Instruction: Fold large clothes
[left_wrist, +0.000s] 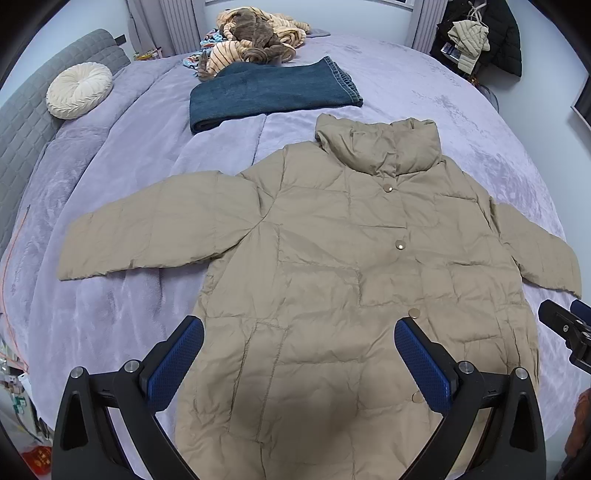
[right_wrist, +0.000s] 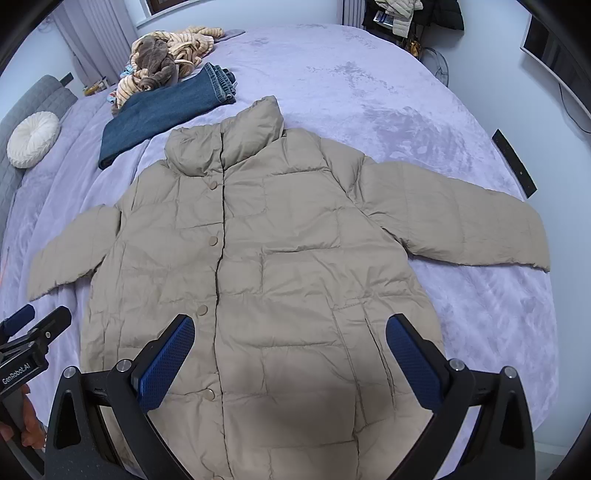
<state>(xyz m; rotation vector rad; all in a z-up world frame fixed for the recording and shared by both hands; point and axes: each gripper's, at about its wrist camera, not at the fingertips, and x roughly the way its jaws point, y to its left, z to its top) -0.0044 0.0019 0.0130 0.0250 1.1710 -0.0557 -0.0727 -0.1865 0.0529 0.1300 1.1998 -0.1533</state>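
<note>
Two grippers are in your hands, and neither has hold of anything. No containers show in either view. Your left gripper (left_wrist: 299, 336) has its jaws spread wide, the blue pads (left_wrist: 175, 363) hanging over the lower front of the beige puffer jacket (left_wrist: 332, 258); whether they touch the fabric you cannot tell. Your right gripper (right_wrist: 290, 334) is spread just as wide above the same hem area, gripping nothing. Each gripper also shows at the edge of the other's view: the right one at 3 o'clock in the left wrist view, the left one at 8 o'clock in the right wrist view.

The jacket lies flat, front up and snapped closed, in the middle of the bed (left_wrist: 461, 129), collar toward 12 o'clock and both sleeves spread out to 9 and 3 o'clock. Beyond the collar, at 11 o'clock, sits a folded pair of blue jeans (left_wrist: 269, 96), and past that a heap of striped and brown fabric (left_wrist: 255, 40). A round cream cushion (left_wrist: 79, 90) rests at 10 o'clock against the grey quilted headboard (left_wrist: 22, 122). The bed wears a lilac plush cover. Coats hang (left_wrist: 480, 40) at 1 o'clock by the wall.
</note>
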